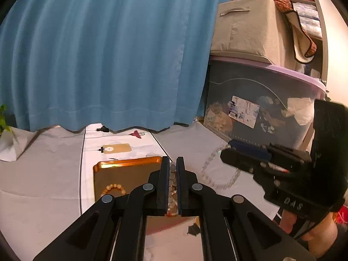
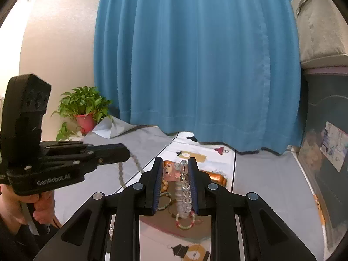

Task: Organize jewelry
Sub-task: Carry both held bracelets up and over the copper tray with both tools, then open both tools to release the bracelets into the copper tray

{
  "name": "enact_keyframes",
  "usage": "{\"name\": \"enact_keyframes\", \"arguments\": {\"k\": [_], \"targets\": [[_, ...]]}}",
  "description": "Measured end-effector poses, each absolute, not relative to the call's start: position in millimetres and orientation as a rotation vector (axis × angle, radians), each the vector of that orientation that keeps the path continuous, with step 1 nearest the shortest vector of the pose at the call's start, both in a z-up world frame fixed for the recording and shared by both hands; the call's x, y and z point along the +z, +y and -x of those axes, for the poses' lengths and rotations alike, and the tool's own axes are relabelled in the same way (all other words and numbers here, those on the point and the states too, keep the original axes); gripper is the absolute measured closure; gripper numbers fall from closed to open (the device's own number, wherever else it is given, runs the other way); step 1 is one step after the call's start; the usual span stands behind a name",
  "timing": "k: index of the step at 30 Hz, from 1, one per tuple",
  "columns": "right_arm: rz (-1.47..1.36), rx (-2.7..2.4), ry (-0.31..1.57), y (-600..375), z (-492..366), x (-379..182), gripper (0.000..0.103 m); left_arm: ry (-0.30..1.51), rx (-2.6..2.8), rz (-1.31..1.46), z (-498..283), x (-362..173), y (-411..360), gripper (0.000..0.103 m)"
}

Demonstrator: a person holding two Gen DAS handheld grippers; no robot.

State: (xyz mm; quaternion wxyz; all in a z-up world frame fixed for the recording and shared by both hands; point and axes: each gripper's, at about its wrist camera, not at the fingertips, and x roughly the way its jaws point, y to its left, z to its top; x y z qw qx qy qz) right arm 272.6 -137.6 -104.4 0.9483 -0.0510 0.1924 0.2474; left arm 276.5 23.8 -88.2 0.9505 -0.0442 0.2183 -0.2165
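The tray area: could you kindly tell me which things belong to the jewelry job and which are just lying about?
Job: left gripper with grey bead strand, right gripper with clear bead bracelet, orange tray, amber bracelet, pastel bracelet.
Lying about: potted plant, blue curtain, storage bin.

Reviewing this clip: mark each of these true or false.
1. The left tongs are shut on a grey bead bracelet. True.
2. The curtain is red. False: it is blue.
3. A clear bead bracelet hangs at the right tongs. True.
4. The gold tray holds nothing. False: an orange bead bracelet lies in it.
5. The plant stands in a white pot. False: the pot is red.
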Motion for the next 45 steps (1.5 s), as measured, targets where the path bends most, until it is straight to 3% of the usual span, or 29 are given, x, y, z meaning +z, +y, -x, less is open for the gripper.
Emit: {"name": "enact_keyframes", "arguments": {"k": [6,27,28,29,30,37,38,40,41,42,44,45], "targets": [[0.093,0.496,0.439,-144,-295,-137,0.079,0.509,-0.445,0.235,-324,-119,20,0.099],[0.046,0.483,0.719,-160,-382,-253,0.079,0.710,-0.278,0.199,-411,-229,26,0.099],[0.039,0.475,0.752,-160,-386,-260,0.080,0.713,-0.271,0.179,-411,-229,23,0.099],[0.036,0.470,0.775,-159,-389,-265,0.090,0.714,-0.262,0.158,-412,-230,20,0.099],[0.034,0.465,0.799,-159,-391,-271,0.093,0.716,-0.255,0.135,-411,-230,16,0.099],[0.060,0.490,0.828,-156,-388,-278,0.092,0.731,-0.215,0.013,-411,-232,3,0.098],[0.063,0.496,0.823,-156,-387,-277,0.090,0.731,-0.208,0.007,-410,-230,2,0.094],[0.083,0.471,0.816,-156,-383,-276,0.082,0.726,-0.210,0.001,-408,-227,0,0.076],[0.098,0.464,0.813,-156,-381,-275,0.072,0.706,-0.202,-0.012,-404,-223,-2,0.054],[0.103,0.461,0.810,-156,-379,-274,0.058,0.689,-0.191,-0.022,-402,-221,-3,0.040],[0.100,0.450,0.790,-158,-376,-270,0.043,0.643,-0.181,-0.055,-393,-212,-4,0.037],[0.094,0.448,0.778,-159,-374,-267,0.041,0.636,-0.183,-0.063,-391,-210,-5,0.035]]}}
